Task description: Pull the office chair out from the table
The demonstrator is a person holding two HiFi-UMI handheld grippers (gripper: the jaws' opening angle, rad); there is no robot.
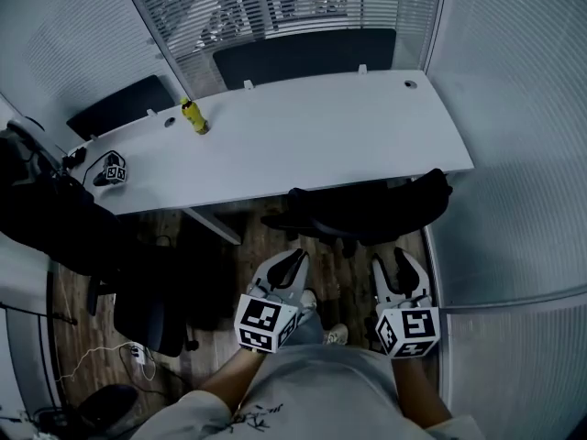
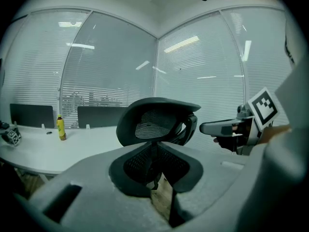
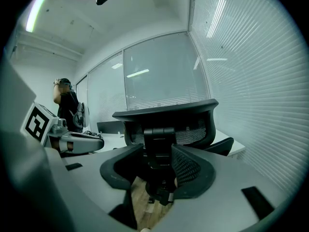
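The chair (image 1: pixel 367 211) is black, with a mesh back and a curved headrest. It stands upright at the near edge of the white tabletop (image 1: pixel 321 136), toward its right end. Its front is partly tucked under, its back turned away from the tabletop.

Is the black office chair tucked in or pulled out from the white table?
Tucked in: the black mesh office chair sits at the near edge of the white table, its front hidden under the tabletop.
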